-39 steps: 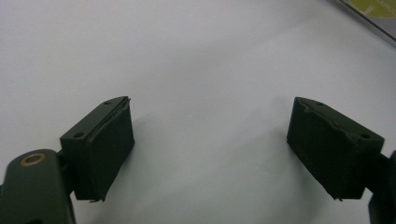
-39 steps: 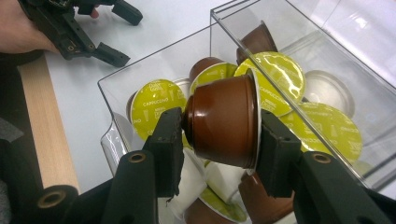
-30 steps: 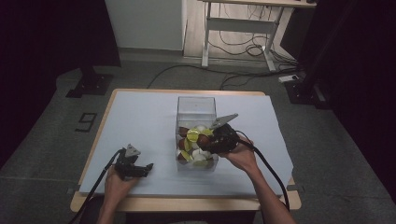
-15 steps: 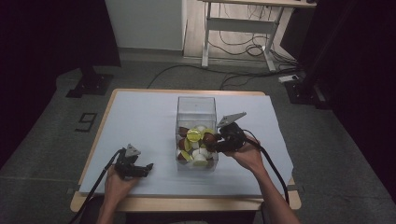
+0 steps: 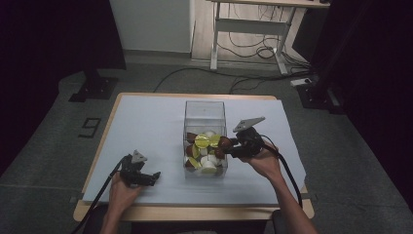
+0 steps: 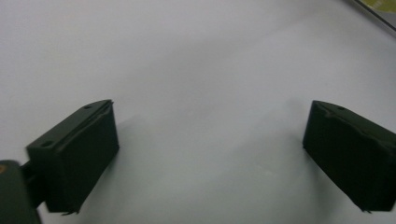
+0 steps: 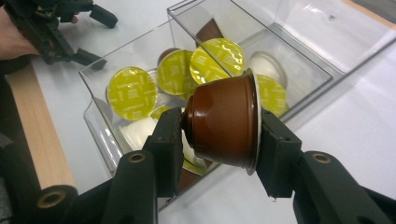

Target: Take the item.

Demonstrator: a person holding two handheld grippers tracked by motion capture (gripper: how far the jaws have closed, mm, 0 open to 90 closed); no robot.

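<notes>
— What's the right gripper got?
— A brown pod, squeezed tight, above the clear box.
— And the left gripper?
— Wide open, holding nothing, down on the table.

A box stands in the middle of the desk, with many pods in its near end. The right gripper is just right of the box, holding one pod. The left gripper rests on the desk, left of the box, near the front edge.
</notes>
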